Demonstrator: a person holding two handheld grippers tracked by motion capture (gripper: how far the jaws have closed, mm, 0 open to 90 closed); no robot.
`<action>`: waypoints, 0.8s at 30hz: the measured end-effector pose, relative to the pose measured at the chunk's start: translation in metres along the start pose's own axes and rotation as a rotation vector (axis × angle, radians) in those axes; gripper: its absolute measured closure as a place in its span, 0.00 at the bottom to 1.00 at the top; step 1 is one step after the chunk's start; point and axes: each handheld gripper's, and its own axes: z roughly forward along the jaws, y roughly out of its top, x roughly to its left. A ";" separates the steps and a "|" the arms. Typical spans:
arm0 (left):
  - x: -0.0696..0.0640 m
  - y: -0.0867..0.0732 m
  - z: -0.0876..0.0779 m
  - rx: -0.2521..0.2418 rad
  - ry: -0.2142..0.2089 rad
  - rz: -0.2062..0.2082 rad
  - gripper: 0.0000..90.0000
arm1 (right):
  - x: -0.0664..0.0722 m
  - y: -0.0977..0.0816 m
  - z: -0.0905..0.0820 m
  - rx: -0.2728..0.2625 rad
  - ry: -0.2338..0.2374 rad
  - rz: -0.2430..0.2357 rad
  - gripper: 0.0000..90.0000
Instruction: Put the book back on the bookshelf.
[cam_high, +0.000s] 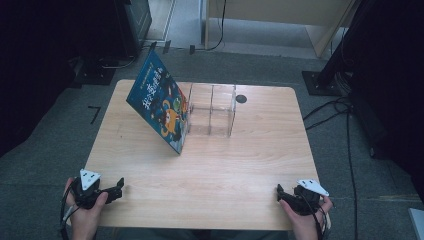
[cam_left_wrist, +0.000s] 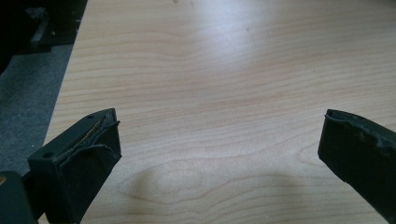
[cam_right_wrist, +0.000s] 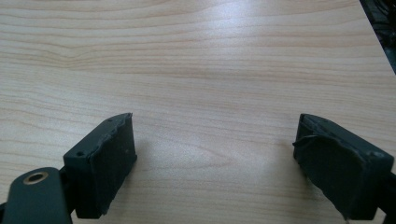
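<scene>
The pale wood-grain tabletop carried a clear acrylic divider rack at upper centre, and a glossy blue picture book leaned tilted against the rack's left side. Both the left claw and right claw rested at the bottom corners, jaws spread apart and empty. Judging from this, 2 claws should pinch the book's thin edges gently, since the cover looked slippery.

Matt wood-grain table, perhaps laminate

Book cover text too small to read; person's forearms cut off at bottom edge.
</scene>
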 end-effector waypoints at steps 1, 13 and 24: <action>-0.001 0.000 0.001 0.008 0.001 0.006 0.00 | 0.000 0.000 0.000 0.000 0.001 0.001 0.13; -0.002 0.002 0.008 0.087 -0.023 0.025 0.00 | 0.000 0.000 0.000 0.000 0.002 -0.002 0.13; 0.000 0.004 0.012 0.113 -0.038 -0.003 0.01 | 0.000 0.000 0.000 0.000 0.002 -0.001 0.13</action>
